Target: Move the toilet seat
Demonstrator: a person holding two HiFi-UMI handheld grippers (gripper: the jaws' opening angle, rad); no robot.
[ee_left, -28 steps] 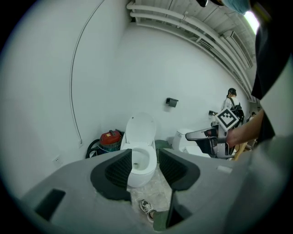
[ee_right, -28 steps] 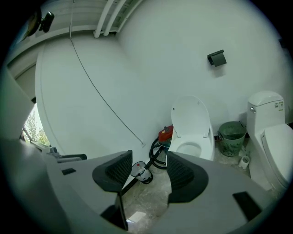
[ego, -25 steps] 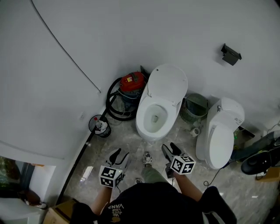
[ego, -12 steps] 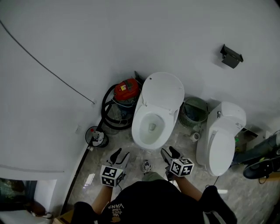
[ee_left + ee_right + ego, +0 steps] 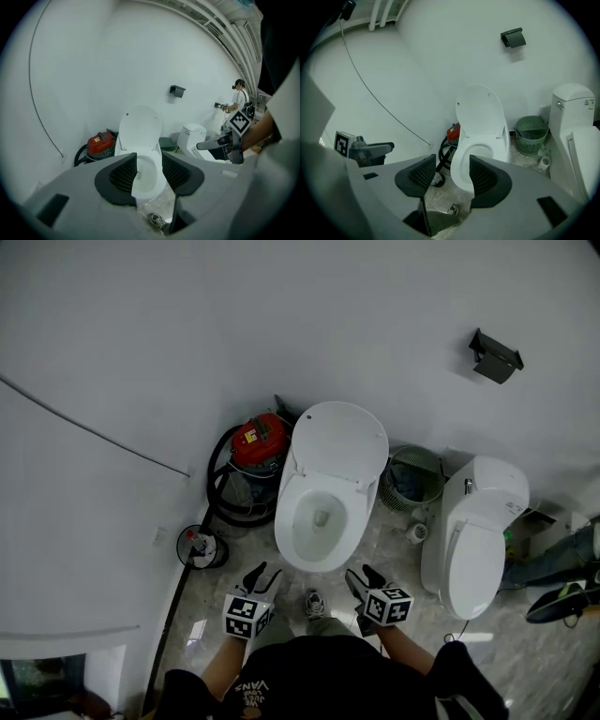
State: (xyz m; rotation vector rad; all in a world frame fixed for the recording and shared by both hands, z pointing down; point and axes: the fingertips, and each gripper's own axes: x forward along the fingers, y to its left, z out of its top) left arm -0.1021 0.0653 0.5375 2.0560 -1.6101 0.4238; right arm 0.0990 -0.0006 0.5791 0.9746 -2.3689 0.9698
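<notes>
White ceramic toilet [image 5: 317, 554] stands against the far wall, between a red canister vacuum cleaner [image 5: 255, 442] on its left and a green slatted waste basket [image 5: 412, 474] on its right. Its white oval lid [image 5: 339, 442] is raised and leans towards the wall. The white seat ring [image 5: 289, 517], as far as I can judge, lies down on the bowl rim.

I hold both tools on the near side, well apart from the toilet.
- Left tongs [image 5: 263, 574]: jaws apart and closing, nothing between them.
- Right tongs [image 5: 361, 575]: jaws apart, nothing between them.

Status: neither tool touches the seat, so I judge the task not yet begun.

Remaining, as I judge it:
1. Approach the bowl.
2. Take the seat ring at its near edge.
3. Swing it to its other position.
4. Release.
</notes>
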